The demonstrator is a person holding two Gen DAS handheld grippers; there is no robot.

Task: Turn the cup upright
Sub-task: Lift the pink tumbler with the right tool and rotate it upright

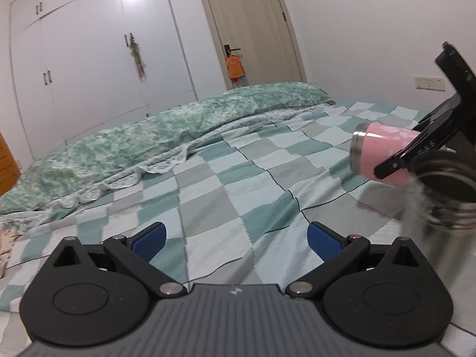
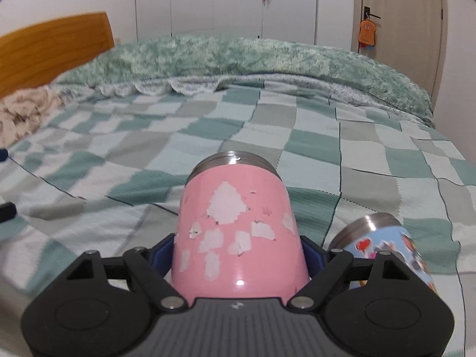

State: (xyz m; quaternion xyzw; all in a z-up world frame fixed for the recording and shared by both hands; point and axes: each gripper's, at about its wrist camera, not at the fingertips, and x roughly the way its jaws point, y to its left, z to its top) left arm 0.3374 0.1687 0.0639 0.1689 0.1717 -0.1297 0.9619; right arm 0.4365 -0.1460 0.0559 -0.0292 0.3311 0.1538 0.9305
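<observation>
Pink cup clamped on its sides in right tool, lying tilted above checkered bed | left tool spread apart, holding nothing | right wrist view alone shows blue patterned cup lying just beside.

The right gripper clamps a pink cup lying sideways above the bedspread; a blue cup lies just beside it.

Black gripper, blue pads.
</observation>
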